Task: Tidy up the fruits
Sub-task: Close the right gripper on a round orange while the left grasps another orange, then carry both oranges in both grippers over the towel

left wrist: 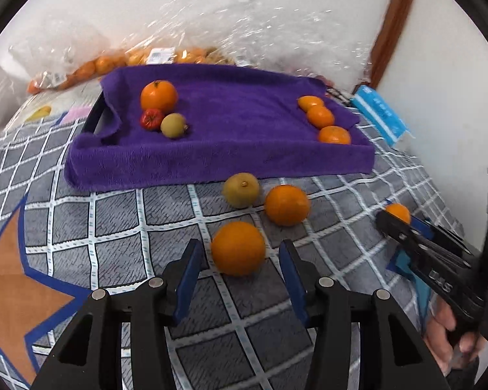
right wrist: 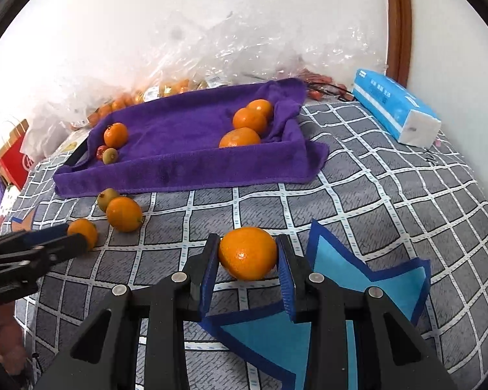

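- Right wrist view is showing the right gripper (right wrist: 248,255) clamping a small orange (right wrist: 248,253) between its blue pads, down over the grey checked bedcover (right wrist: 374,195), beside a blue star patch.
- Left wrist view is showing the left gripper (left wrist: 239,260) with its jaws standing apart around a large orange (left wrist: 238,248); the pads are not touching the fruit, which is lying on the bedcover.
- Just beyond that orange, a second orange (left wrist: 287,204) and a green-yellow fruit (left wrist: 240,189) are sitting side by side, near the front edge of the purple towel-lined tray (left wrist: 211,159).
- On the tray's far left, an orange (left wrist: 158,96), a small red fruit (left wrist: 152,118) and another green-yellow fruit (left wrist: 173,125) are clustering together.
- On the tray's right side, three mandarins (left wrist: 320,116) are lying in a row.
- Behind the tray, clear plastic bags (left wrist: 211,26) are piling against the wall, with bagged oranges (left wrist: 91,68) at the left.
- At the far right, a blue tissue pack (right wrist: 395,107) is lying on the bedcover.
- A hand (left wrist: 449,334) is holding the right gripper's handle at the right edge.
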Motion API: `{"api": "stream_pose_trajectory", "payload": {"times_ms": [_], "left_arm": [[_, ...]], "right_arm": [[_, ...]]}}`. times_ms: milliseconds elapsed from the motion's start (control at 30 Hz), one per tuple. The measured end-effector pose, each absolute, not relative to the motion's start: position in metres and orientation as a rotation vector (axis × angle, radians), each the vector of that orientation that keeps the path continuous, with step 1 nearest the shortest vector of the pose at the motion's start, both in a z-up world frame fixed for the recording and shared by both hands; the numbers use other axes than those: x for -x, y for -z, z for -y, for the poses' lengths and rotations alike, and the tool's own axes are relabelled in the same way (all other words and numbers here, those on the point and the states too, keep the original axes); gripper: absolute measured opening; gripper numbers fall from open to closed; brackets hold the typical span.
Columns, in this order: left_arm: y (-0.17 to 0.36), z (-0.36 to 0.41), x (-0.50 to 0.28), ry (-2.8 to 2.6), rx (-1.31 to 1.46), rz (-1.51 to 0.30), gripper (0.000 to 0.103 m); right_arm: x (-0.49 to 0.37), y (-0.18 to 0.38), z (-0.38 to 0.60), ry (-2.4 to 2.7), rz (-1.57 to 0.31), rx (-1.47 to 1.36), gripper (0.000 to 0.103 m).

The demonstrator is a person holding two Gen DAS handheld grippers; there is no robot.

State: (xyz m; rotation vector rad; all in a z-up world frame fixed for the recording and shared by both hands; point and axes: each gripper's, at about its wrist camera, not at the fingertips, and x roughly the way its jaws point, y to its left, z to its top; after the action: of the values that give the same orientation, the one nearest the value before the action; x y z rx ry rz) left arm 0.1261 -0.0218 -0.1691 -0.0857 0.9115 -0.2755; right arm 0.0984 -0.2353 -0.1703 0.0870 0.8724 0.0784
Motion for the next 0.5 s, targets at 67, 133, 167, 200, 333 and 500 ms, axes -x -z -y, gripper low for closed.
{"api": "stream_pose_trajectory", "payload": {"times_ms": [67, 133, 167, 200, 333, 500], "left_arm": [[0.170, 0.023, -0.126, 0.252, 0.069, -0.893, 0.033], [0.169, 0.022, -0.126, 0.258, 0.073, -0.892, 0.033], [0.168, 0.020, -0.125, 0.262, 0.082, -0.892, 0.033], [0.167, 0.019, -0.124, 0.261, 0.088, -0.891, 0.033], [0.158, 0.012, -0.117, 0.248, 0.099, -0.866, 0.033], [0.147, 0.003, -0.107, 0.219, 0.093, -0.840, 0.033]], "right_arm": [[-0.099, 0.171, 0.237, -0.100, -0.873, -0.104, 0.034], [-0.099, 0.170, 0.237, -0.111, -0.870, -0.112, 0.034], [-0.099, 0.170, 0.237, -0.111, -0.870, -0.112, 0.034], [-0.099, 0.170, 0.236, -0.112, -0.870, -0.111, 0.034], [-0.099, 0.170, 0.236, -0.108, -0.870, -0.111, 0.034], [-0.098, 0.170, 0.236, -0.106, -0.866, -0.114, 0.034]]}}
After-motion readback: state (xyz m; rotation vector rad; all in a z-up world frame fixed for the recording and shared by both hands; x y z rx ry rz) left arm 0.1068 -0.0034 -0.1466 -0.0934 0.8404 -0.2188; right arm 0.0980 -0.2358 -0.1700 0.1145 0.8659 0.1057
